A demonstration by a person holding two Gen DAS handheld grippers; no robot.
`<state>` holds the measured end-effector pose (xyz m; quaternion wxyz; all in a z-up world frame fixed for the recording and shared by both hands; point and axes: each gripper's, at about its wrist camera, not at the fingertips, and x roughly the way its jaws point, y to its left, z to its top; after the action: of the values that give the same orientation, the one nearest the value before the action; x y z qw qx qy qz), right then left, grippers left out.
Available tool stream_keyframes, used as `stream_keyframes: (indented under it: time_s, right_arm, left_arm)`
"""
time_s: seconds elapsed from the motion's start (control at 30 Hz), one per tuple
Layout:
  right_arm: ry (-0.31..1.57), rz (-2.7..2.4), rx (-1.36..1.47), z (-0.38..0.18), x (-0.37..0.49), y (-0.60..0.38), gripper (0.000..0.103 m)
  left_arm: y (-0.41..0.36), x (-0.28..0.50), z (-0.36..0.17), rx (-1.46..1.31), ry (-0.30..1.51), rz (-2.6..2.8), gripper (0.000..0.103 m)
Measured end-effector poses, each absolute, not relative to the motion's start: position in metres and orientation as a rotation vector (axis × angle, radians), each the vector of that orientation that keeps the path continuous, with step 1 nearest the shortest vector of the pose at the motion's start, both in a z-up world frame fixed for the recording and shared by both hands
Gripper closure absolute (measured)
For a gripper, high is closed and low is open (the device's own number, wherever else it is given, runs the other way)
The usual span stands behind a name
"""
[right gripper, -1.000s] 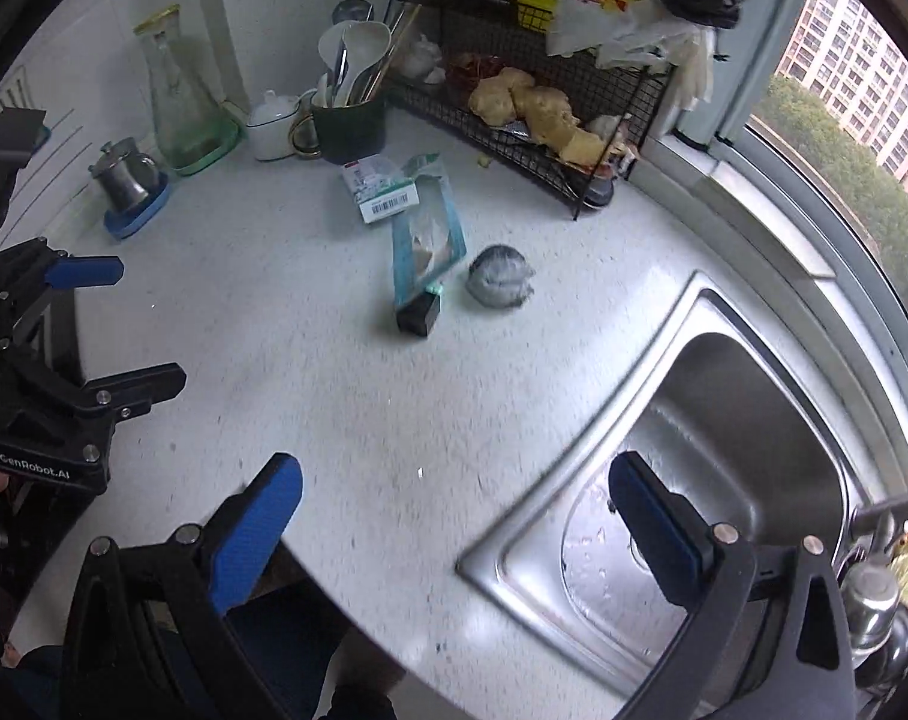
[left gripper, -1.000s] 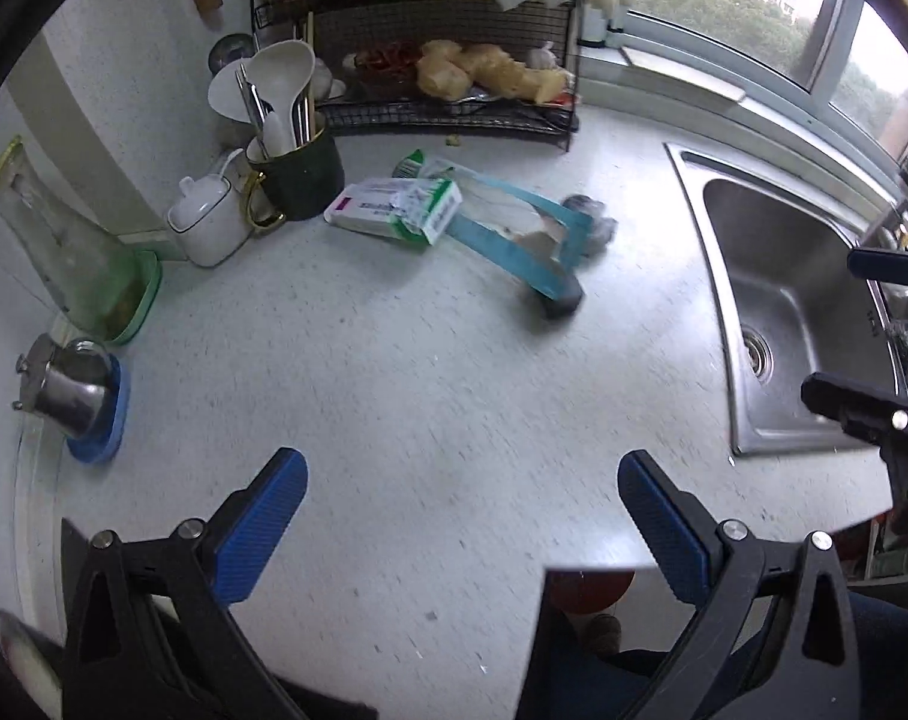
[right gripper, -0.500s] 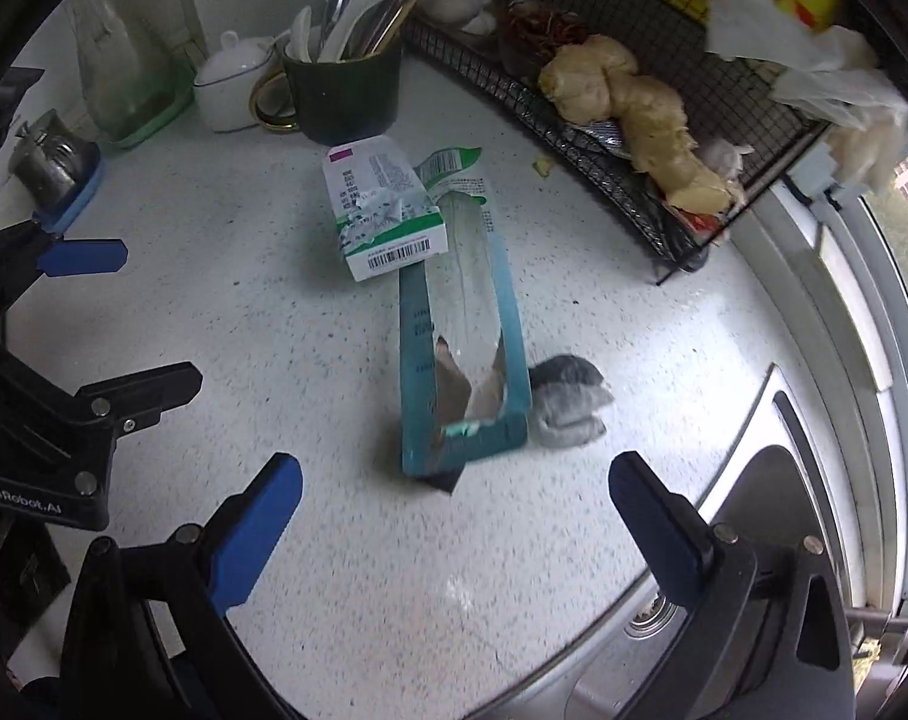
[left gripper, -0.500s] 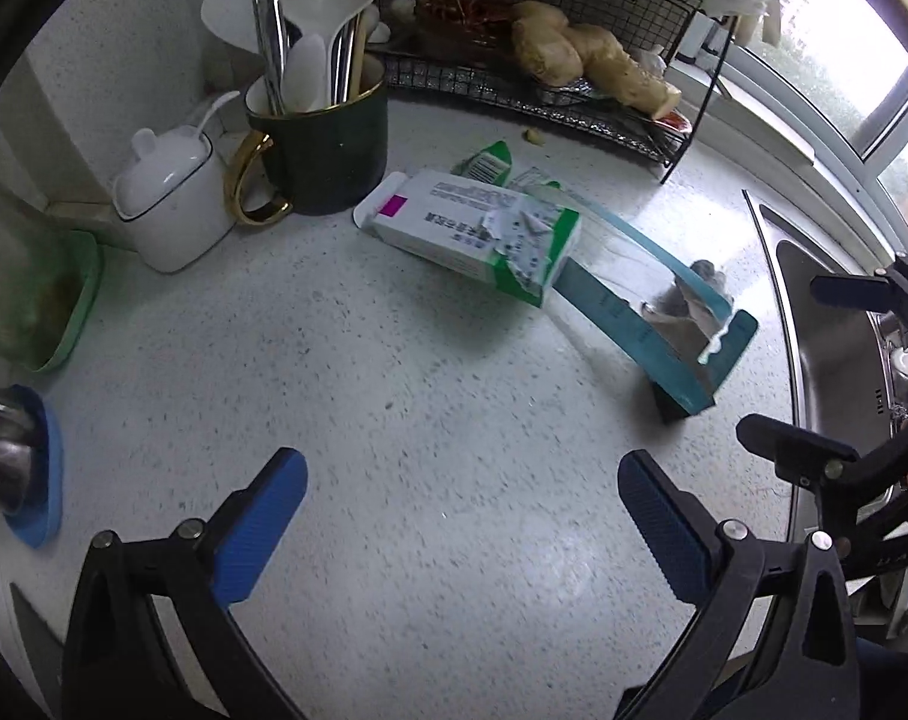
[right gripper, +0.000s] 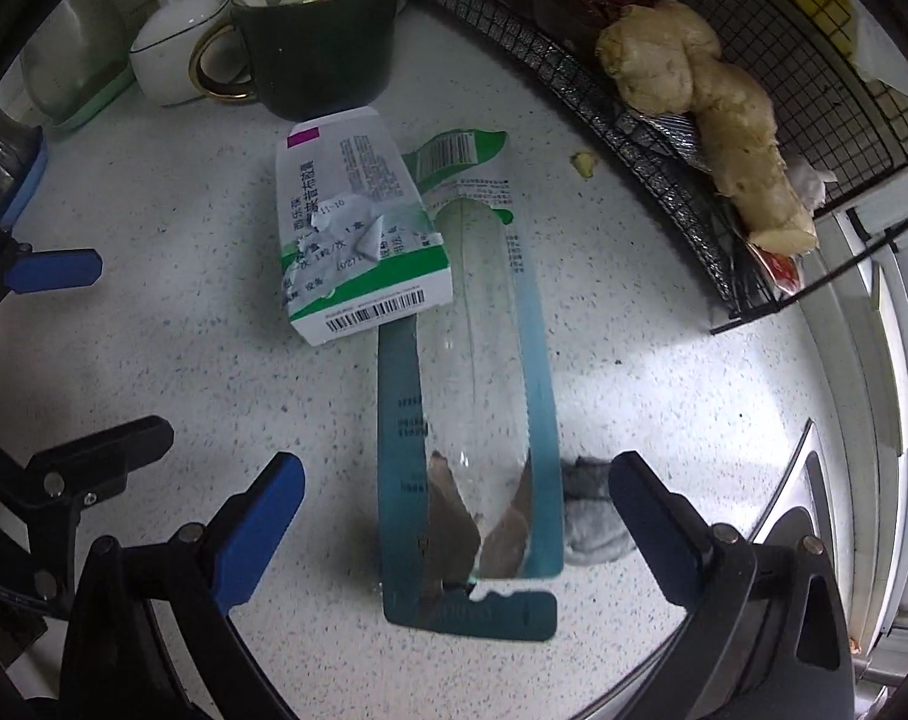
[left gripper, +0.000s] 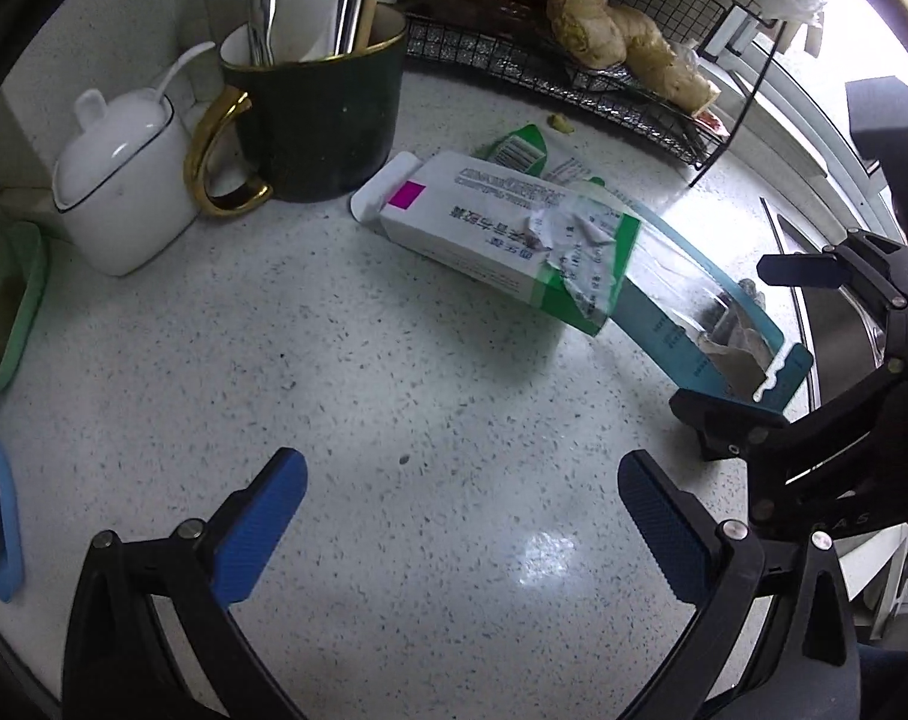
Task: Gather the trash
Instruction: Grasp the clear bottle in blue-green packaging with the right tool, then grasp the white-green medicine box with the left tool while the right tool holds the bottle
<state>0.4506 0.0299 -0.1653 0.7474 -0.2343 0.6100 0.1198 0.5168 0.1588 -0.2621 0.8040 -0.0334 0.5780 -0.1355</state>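
Observation:
A white and green medicine box (left gripper: 502, 240) (right gripper: 358, 240) lies on the speckled counter, resting on a long teal package with a clear window (left gripper: 688, 324) (right gripper: 472, 420). A grey crumpled wad (right gripper: 592, 516) lies beside the package's near end. A green torn wrapper (right gripper: 454, 150) sticks out behind the box. My left gripper (left gripper: 460, 516) is open and empty, on the near side of the box. My right gripper (right gripper: 454, 528) is open, its jaws either side of the package's near end, touching nothing.
A dark green mug with utensils (left gripper: 322, 114), a white lidded pot (left gripper: 124, 180) and a green tray (left gripper: 10, 300) stand at the back left. A black wire rack with ginger (right gripper: 712, 78) is at the back right. The sink edge (right gripper: 814, 480) is on the right.
Both grippers have moved forward toward the trash. The box and teal package now look much larger, and the right gripper's jaws now flank the package's near end.

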Motion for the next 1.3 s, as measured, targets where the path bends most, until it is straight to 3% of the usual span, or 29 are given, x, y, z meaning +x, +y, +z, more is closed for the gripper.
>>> stream_keyframes:
  time_s: [0.27,0.53,0.77,1.3]
  right_arm:
    - [1.355,0.251,-0.553,-0.179,0.456,0.042,0.013]
    - [1.384,0.244,-0.544,-0.191,0.463,0.036,0.038]
    - [1.366,0.272,-0.504,-0.196,0.455,0.024,0.039]
    - [1.324,0.242,-0.303,-0.150,0.441,-0.043,0.039]
  left_arm:
    - [0.170,0.520,-0.269,-0.081,1.251,-0.290,0.000]
    - [0.170,0.521,-0.270,-0.068,1.255,-0.297,0.000]
    - [0.172,0.519,-0.268,-0.051,1.266,-0.291,0.000]
    - [0.162,0.535,-0.245,-0.089,1.254,-0.309,0.000]
